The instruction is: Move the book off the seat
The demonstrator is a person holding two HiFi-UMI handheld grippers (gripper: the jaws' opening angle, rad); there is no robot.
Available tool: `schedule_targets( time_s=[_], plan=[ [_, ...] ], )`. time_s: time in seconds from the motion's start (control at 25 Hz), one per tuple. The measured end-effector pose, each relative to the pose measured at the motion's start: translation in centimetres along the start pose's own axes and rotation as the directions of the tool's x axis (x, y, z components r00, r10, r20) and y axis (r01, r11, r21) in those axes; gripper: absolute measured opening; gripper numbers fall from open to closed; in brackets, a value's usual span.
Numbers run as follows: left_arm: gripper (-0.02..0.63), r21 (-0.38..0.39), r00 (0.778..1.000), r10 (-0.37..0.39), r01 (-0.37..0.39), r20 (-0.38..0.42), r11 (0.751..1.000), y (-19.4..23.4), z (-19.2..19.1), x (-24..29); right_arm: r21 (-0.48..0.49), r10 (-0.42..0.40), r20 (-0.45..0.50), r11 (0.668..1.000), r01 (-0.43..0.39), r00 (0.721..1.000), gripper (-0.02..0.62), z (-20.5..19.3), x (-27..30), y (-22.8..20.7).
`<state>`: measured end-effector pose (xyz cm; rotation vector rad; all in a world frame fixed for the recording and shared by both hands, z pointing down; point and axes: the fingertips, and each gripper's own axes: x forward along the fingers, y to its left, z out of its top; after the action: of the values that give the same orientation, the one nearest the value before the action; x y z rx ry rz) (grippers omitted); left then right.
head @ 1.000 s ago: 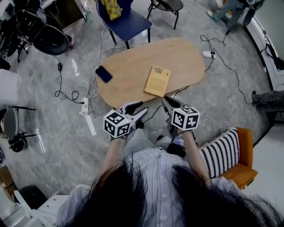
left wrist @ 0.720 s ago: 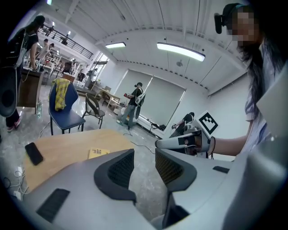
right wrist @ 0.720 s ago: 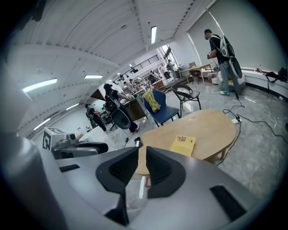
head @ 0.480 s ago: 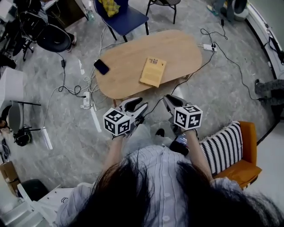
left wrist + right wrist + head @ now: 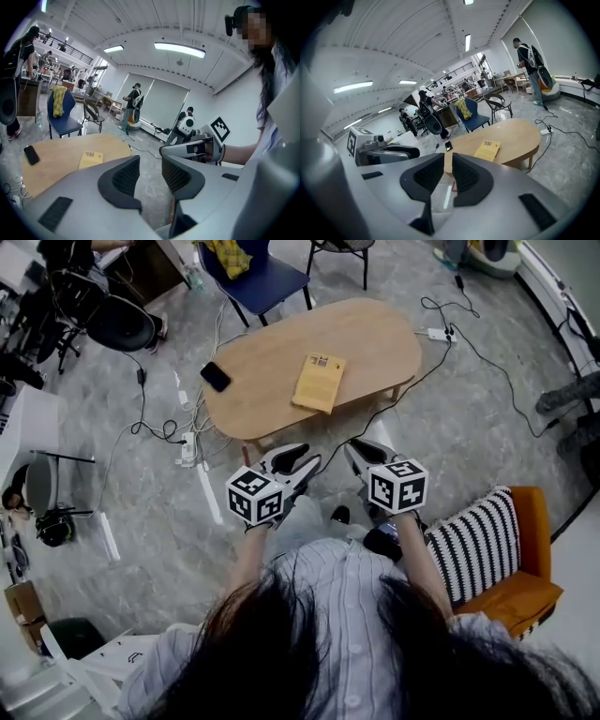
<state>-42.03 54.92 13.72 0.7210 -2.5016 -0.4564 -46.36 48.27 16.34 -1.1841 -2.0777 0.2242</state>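
The left gripper's (image 5: pixel 306 457) jaws stand apart with a clear gap, and nothing sits between the ribbed dark pads; through the gap only the grey floor shows. The right gripper's (image 5: pixel 354 452) jaws are nearly together, a narrow slit left between the pads, and they too hold nothing.

In the head view the person holds both grippers side by side, close in front of the body, over the grey marbled floor (image 5: pixel 141 521). They point toward the low oval light-wood table (image 5: pixel 375 343) and are short of its near edge. Each gripper carries its white cube with black square markers.

The thin yellow paperback book (image 5: pixel 319 382) lies flat near the middle of the table top, well apart from both grippers. A black flat phone (image 5: pixel 216 377) lies on the same table nearer its left end, apart from the book.

Beyond the table stands a blue chair (image 5: pixel 272 279) with a yellow cloth (image 5: pixel 230 254) hanging over its back. To the person's right is an orange armchair (image 5: pixel 530 587), with a black-and-white striped cushion (image 5: pixel 473 545) lying on it. A white power strip (image 5: pixel 187 448) lies on the floor left of the table, with dark cables trailing from it.
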Motion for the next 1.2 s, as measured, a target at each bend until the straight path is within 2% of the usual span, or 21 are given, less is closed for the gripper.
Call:
schedule_targets(
  time_s=[0.44,1.2],
  plan=[
    [0.158,0.003,1.0,0.022,-0.022,0.005,1.0,-3.2,-2.7,-1.9,-0.063,0.021,-0.002,0.998,-0.022,1.0,0.063,-2.4,-2.7,1.8],
    [0.158,0.034,1.0,0.014,-0.014,0.007,0.999,-4.6,-2.6,-2.1,-0.078,-0.017,0.037,0.997,0.02,0.999,0.063,-2.2,-4.9,1.4]
  ],
)
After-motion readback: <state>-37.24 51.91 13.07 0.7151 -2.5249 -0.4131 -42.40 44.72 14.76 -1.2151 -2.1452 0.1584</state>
